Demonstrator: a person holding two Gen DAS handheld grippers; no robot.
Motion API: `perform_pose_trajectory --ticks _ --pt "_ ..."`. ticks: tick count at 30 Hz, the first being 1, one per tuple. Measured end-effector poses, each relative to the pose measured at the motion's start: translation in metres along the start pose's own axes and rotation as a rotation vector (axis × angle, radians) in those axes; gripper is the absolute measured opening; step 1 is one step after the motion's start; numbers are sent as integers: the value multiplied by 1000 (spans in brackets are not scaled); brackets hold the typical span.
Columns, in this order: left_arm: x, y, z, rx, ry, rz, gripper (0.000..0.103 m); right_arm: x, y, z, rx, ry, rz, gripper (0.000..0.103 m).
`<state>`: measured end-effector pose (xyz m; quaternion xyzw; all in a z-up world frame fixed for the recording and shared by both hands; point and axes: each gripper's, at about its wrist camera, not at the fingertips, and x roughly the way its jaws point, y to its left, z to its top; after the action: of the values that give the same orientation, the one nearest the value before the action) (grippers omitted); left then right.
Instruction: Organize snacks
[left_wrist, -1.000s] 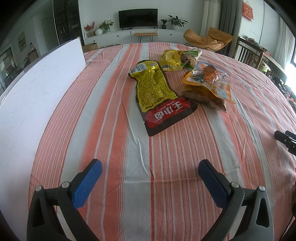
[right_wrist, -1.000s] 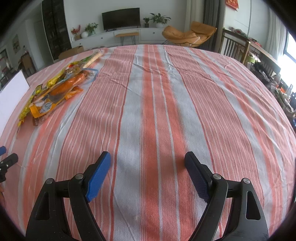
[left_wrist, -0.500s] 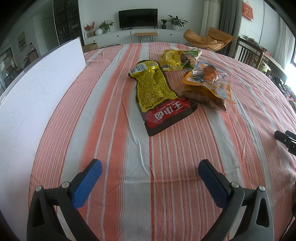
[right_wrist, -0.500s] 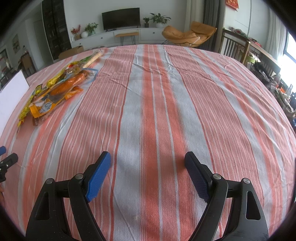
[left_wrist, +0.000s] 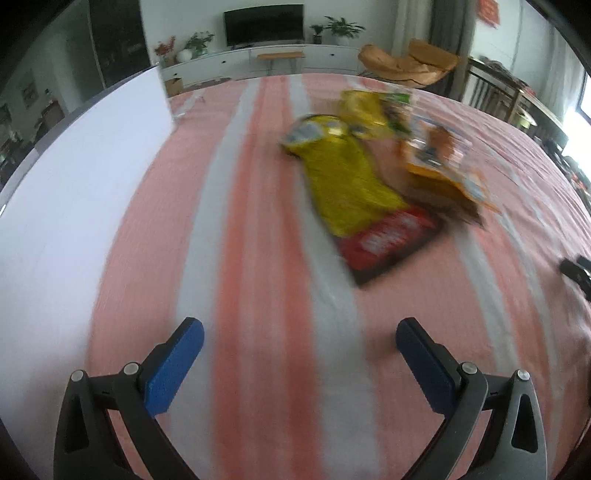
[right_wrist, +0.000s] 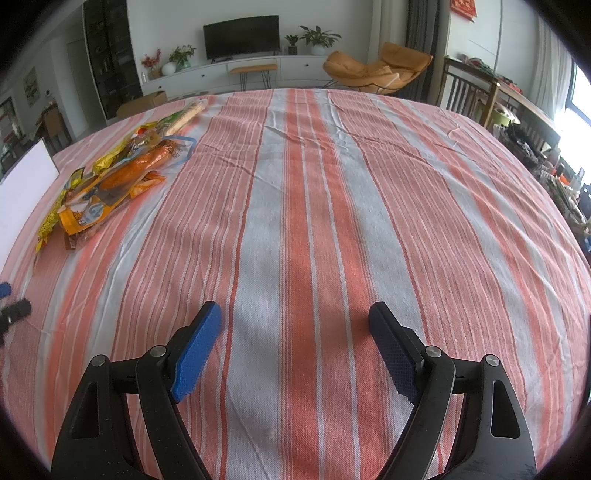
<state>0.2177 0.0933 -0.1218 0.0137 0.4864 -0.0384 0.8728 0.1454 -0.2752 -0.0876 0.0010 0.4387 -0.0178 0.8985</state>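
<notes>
Several snack packets lie on the striped tablecloth. In the blurred left wrist view a long yellow-and-red packet (left_wrist: 354, 199) lies ahead, with an orange packet (left_wrist: 439, 162) to its right and a yellow-green packet (left_wrist: 373, 110) behind. My left gripper (left_wrist: 299, 332) is open and empty, well short of them. In the right wrist view the same pile, led by the orange packet (right_wrist: 110, 184), lies far left. My right gripper (right_wrist: 295, 314) is open and empty over bare cloth.
A white board (left_wrist: 74, 192) stands along the table's left side; its end shows in the right wrist view (right_wrist: 26, 177). The right gripper's tip (left_wrist: 576, 269) shows at the left view's right edge. Chairs (right_wrist: 465, 92) stand past the table's far right.
The left wrist view is now blurred and the packets have shifted right and lower in it: the left gripper is moving. The right gripper has barely moved.
</notes>
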Motion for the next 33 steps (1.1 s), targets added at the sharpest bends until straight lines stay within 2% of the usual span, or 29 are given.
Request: perform_pose_trajectory --ticks 7,33 --pt "22 32 33 -70 -59 45 103 0 0 0 0 0 -1 84" --pt "20 32 34 -69 -61 48 103 -1 -2 -1 15 -1 -8 87"
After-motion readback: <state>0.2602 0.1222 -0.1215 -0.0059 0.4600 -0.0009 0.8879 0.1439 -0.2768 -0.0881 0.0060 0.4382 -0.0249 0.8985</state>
